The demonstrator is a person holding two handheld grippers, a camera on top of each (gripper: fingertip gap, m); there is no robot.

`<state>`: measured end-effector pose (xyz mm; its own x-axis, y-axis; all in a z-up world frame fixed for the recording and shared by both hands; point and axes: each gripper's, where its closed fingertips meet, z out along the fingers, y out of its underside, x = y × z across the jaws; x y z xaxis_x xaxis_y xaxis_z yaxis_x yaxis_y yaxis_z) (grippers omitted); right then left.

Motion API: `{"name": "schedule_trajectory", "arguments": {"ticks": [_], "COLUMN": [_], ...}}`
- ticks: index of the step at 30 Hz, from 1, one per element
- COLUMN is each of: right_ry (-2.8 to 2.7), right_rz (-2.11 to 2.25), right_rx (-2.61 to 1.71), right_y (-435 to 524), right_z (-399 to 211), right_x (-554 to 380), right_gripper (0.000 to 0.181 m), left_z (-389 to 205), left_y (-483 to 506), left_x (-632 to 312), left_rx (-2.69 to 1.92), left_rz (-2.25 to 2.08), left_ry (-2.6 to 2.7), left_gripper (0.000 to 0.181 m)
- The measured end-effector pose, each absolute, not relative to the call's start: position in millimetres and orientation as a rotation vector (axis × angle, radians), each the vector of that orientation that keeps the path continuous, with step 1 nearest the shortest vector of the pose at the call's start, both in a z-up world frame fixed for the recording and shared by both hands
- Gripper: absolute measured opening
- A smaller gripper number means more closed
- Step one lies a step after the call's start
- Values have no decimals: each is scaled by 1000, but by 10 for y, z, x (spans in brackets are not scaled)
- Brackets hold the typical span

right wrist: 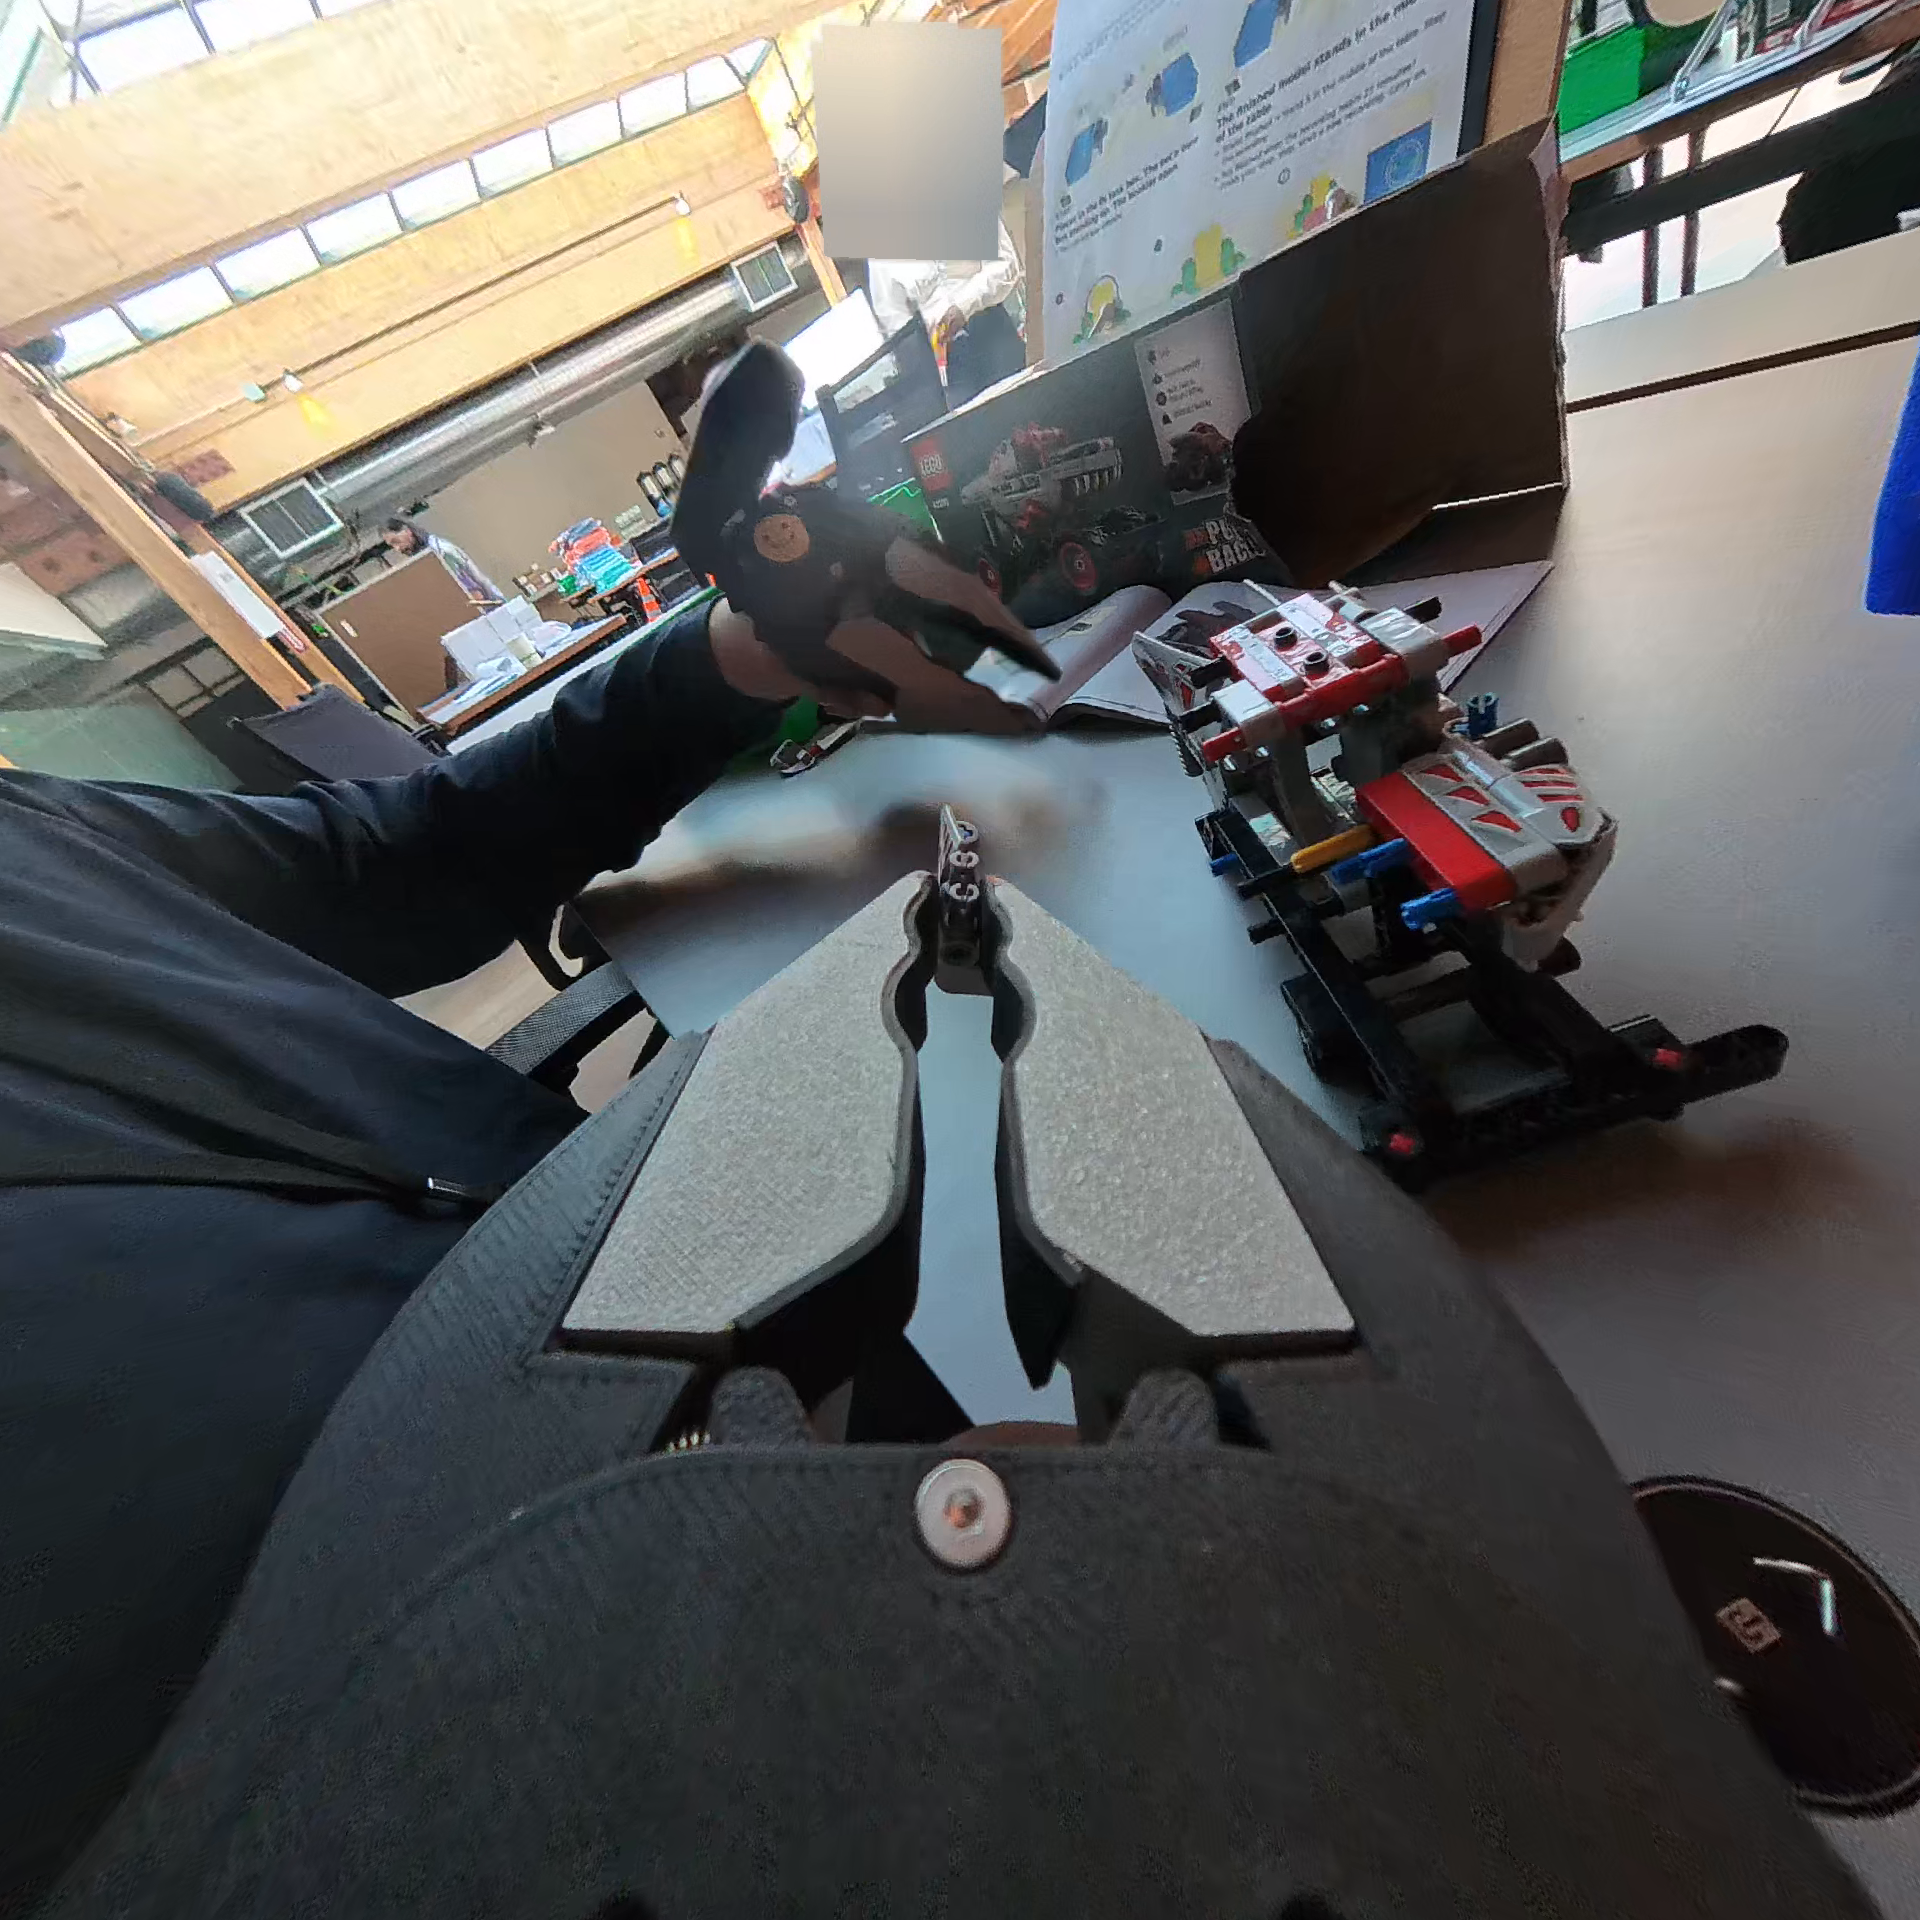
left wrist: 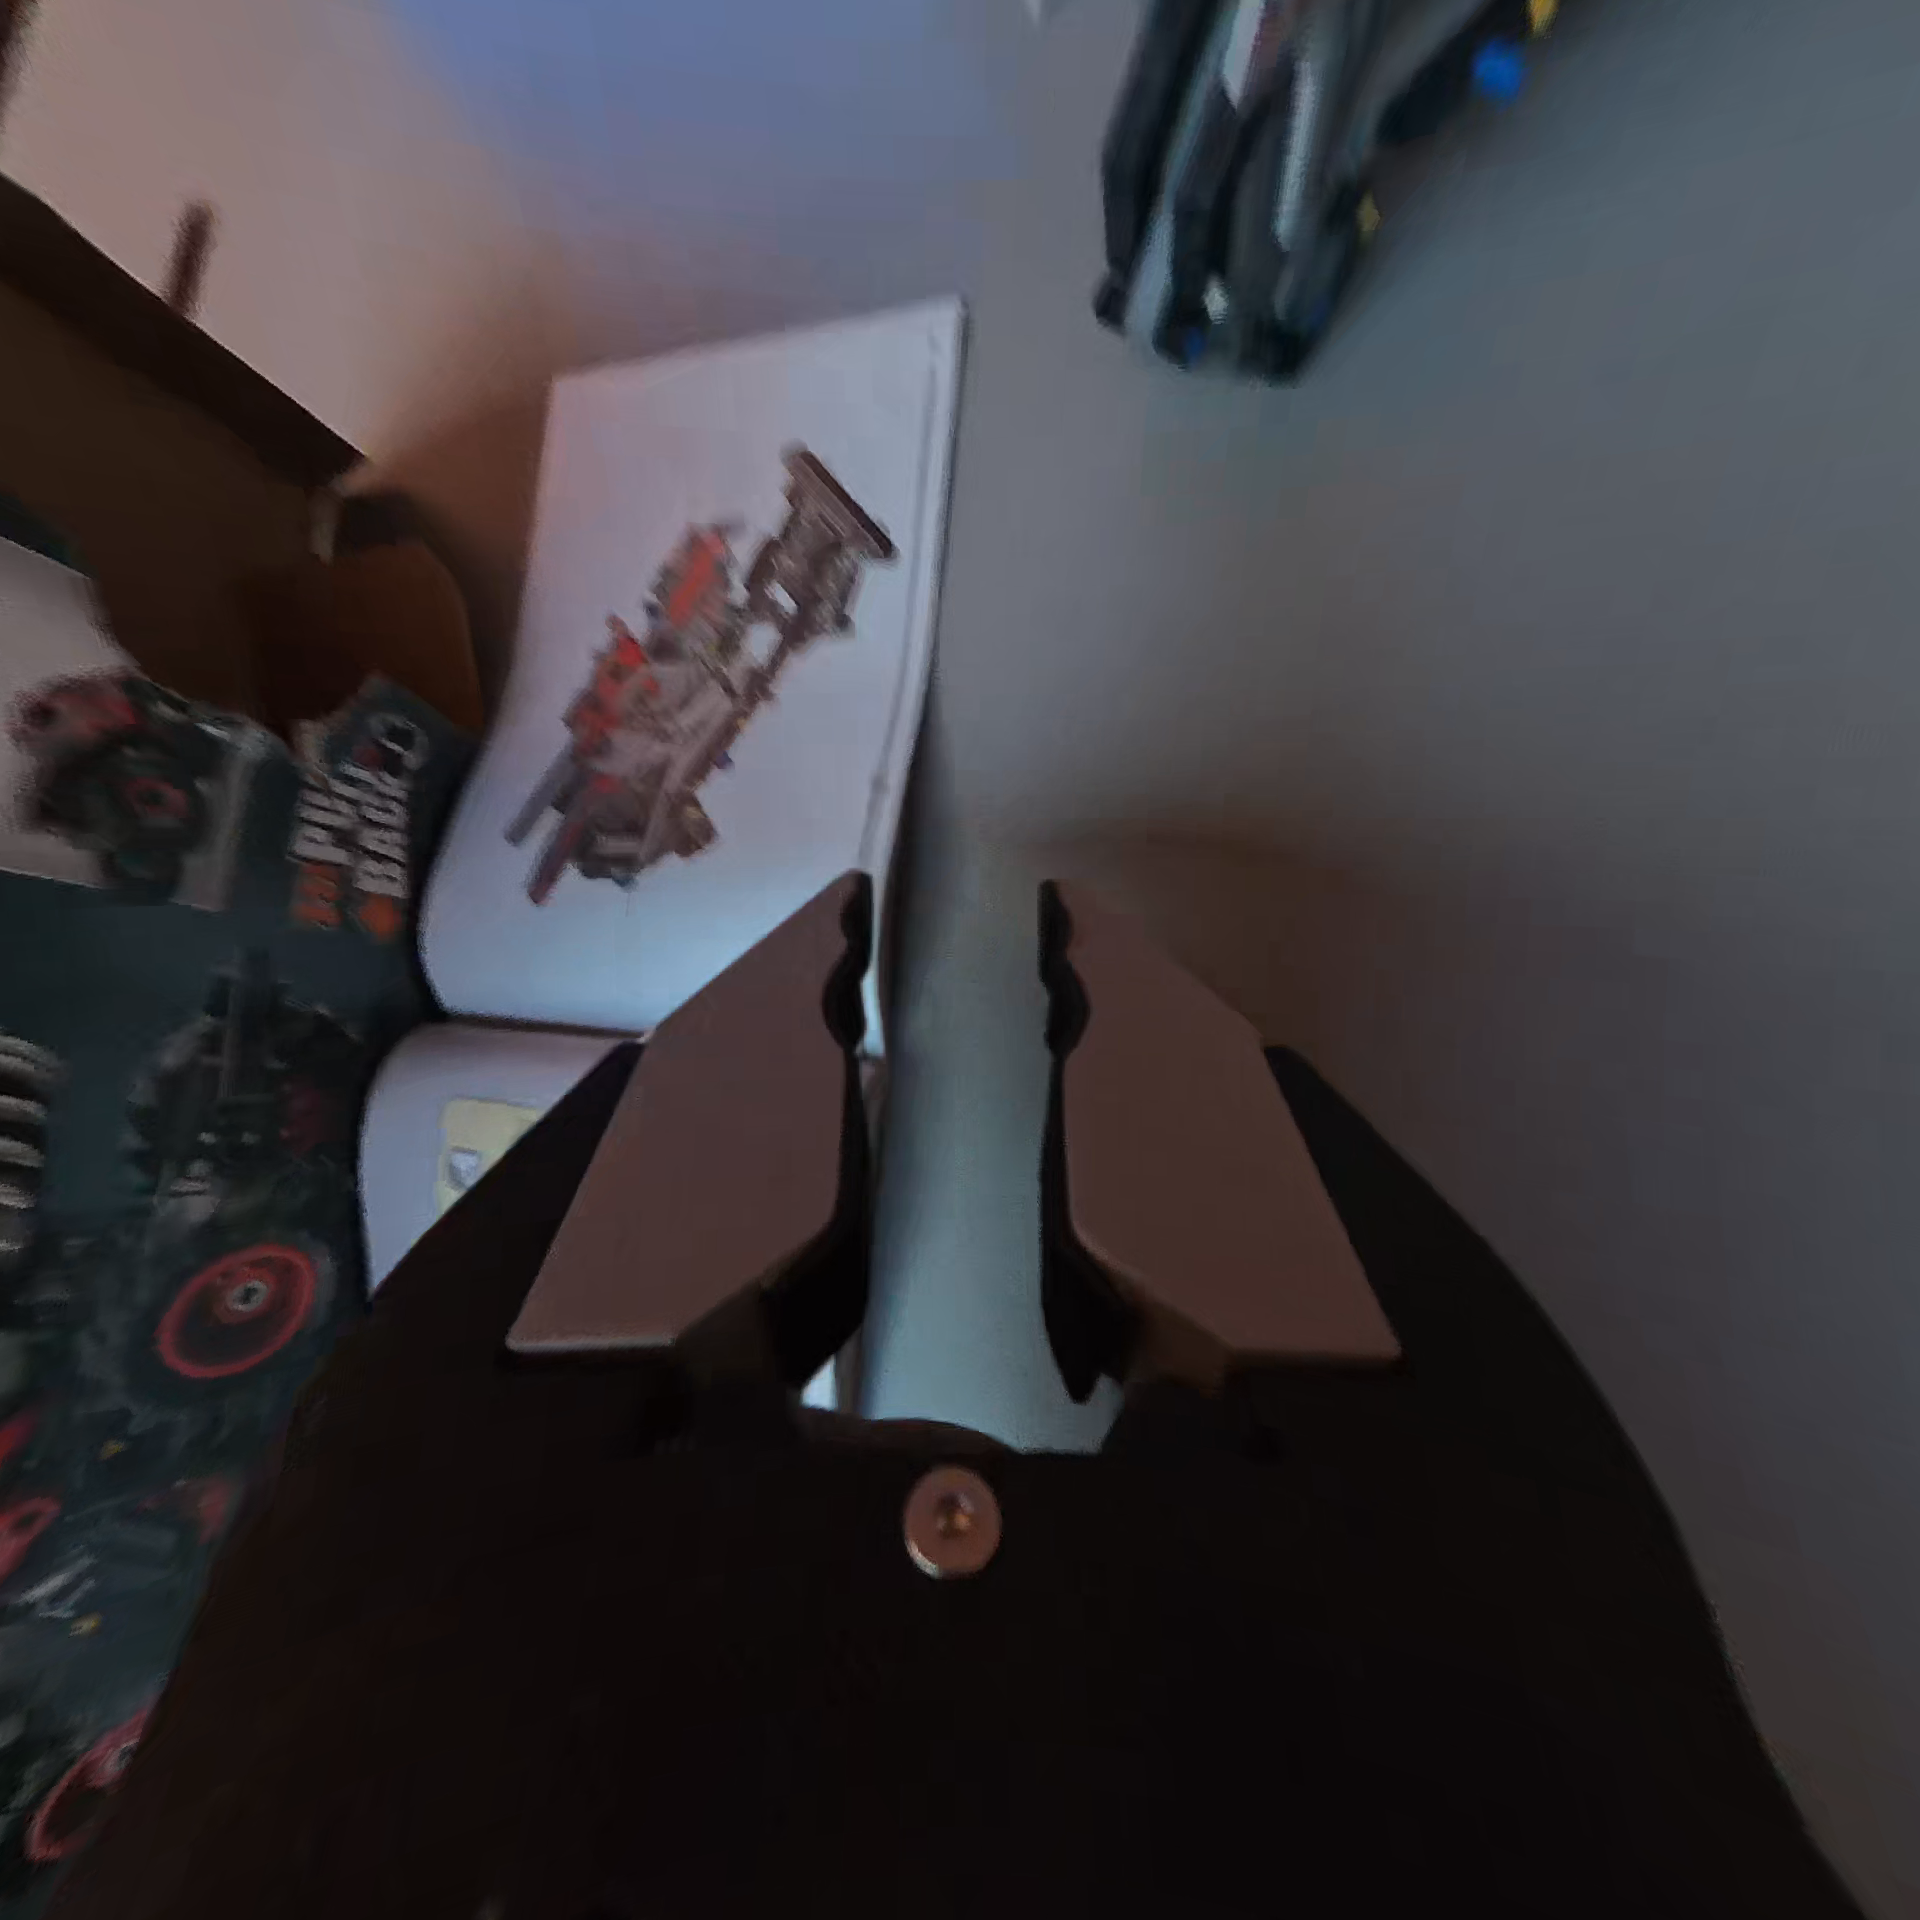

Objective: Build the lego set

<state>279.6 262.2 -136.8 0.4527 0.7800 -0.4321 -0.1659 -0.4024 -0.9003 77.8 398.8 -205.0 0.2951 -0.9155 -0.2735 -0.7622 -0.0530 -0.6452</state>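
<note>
right claw (right wrist: 961, 914) pinching a small black lego beam (right wrist: 958, 883) at centre frame | left claw (left wrist: 954, 935) parted, empty | half-built truck (right wrist: 1455, 862) right on worktop (right wrist: 1714, 727) | looks light, stiff, snaps apart easy, grab the black chassis

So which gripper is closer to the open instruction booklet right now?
Left. The left gripper hangs just over the booklet; the right gripper, clamping a small black piece, sits nearer the person, well short of it.

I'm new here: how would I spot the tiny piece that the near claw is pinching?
Start at the grey table, where the half-built red and grey truck stands. Left of it, the right gripper pinches a small black beam at its fingertips. It is the only piece held off the table; the left gripper is empty.
</note>
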Motion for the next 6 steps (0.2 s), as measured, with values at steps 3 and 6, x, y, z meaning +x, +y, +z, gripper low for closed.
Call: {"name": "schedule_trajectory", "arguments": {"ticks": [3, 6], "right_ry": [-550, -574], "right_rz": [1152, 1154], "right_rx": [-1680, -1693], "right_y": [2638, 2623], "right_z": [-1388, -1417], "right_x": [2745, 2687], "right_gripper": [3, 4], "left_z": [-1790, -1978], "left_y": [4227, 4417], "left_x": [923, 840], "left_rx": [-1835, -2001], "left_rz": [-333, -305], "left_ry": [1324, 1310], "left_gripper": [44, 29]}}
